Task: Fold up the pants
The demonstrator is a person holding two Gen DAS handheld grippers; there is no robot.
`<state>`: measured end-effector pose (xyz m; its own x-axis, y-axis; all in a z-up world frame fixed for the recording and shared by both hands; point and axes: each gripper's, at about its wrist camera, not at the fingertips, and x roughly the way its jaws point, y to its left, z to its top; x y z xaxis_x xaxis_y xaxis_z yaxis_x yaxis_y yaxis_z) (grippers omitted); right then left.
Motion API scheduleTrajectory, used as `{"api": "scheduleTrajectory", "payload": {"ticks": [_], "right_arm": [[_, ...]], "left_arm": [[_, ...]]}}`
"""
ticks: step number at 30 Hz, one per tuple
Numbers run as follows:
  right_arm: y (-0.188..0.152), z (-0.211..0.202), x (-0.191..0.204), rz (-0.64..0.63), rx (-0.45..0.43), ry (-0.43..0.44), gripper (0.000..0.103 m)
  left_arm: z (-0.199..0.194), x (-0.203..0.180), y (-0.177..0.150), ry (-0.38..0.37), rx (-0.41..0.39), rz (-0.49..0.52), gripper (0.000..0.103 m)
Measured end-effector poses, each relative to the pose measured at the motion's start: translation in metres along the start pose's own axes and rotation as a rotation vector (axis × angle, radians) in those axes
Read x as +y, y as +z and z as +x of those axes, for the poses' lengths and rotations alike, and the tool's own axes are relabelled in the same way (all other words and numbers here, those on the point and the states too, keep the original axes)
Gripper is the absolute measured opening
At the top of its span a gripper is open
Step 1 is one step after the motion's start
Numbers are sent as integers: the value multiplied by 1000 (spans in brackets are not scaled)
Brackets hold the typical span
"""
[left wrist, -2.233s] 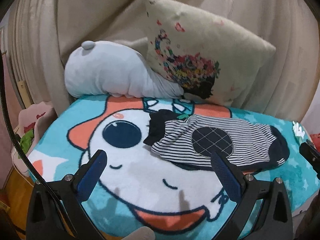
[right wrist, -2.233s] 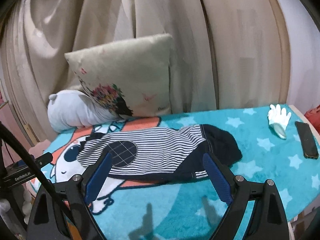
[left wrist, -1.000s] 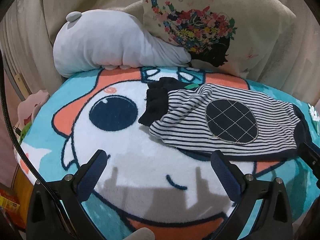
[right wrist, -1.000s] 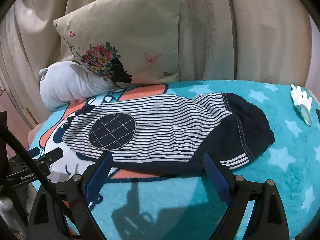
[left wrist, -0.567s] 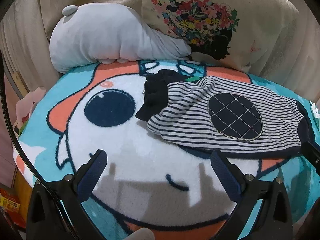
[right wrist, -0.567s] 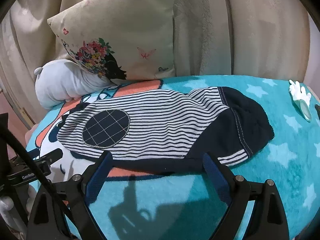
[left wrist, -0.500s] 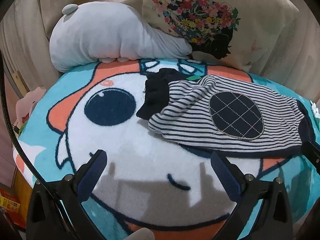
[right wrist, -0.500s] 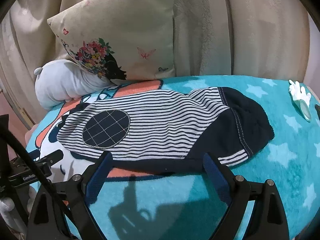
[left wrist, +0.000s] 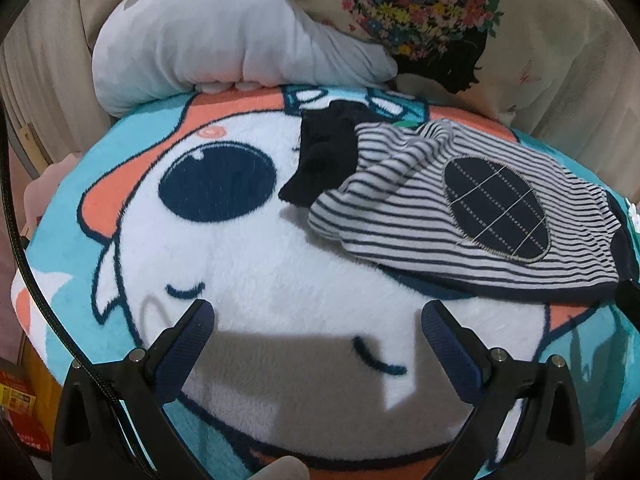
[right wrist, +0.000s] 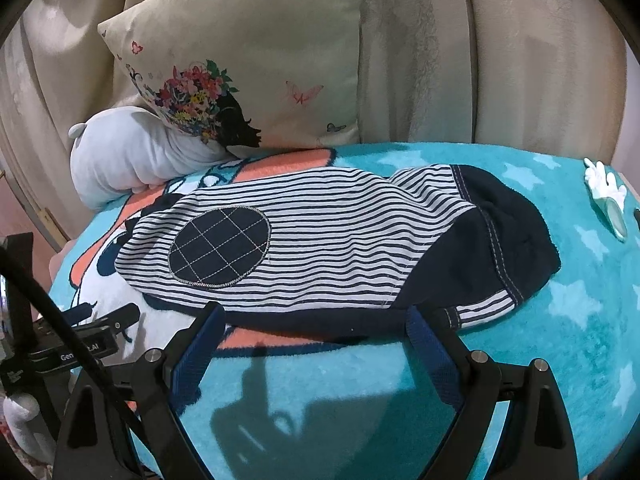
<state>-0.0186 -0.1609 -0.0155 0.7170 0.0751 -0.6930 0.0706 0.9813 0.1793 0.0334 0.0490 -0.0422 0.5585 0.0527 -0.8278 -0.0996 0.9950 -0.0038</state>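
Small striped navy-and-white pants (right wrist: 320, 236) with a dark quilted oval knee patch (right wrist: 220, 252) lie folded lengthwise on a turquoise cartoon blanket (right wrist: 520, 380). The navy waistband end (right wrist: 516, 236) points right, the dark cuffs (left wrist: 324, 164) left. My right gripper (right wrist: 316, 320) is open and empty, fingertips at the pants' near edge. My left gripper (left wrist: 316, 324) is open and empty over the white blanket area (left wrist: 260, 272), short of the leg ends. The pants also show in the left wrist view (left wrist: 460, 220).
A grey plush cushion (left wrist: 224, 32) and a floral pillow (right wrist: 248, 64) lean against beige curtains at the back. A white glove-shaped item (right wrist: 604, 192) lies at the right blanket edge. The left gripper's body (right wrist: 80, 344) shows at the right view's lower left.
Both grippers have moved forward and lower toward the pants. The right fingertips now reach the pants' near edge. The pants have not moved.
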Motion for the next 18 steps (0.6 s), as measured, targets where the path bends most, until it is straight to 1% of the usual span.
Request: {"api": "scheduleTrajectory", "payload": {"ticks": [8,13,18], "right_arm": [[1,3,5,-3,8,0,94],[1,4,4,7,11,6,94],[0,1,3,9,6,13,94]], "left_arm": [[7,3,-2,-18,15,-8,103],[8,6,-4,-28,6,-12,103],[6,6,-10,-43,-9,22,103]]}}
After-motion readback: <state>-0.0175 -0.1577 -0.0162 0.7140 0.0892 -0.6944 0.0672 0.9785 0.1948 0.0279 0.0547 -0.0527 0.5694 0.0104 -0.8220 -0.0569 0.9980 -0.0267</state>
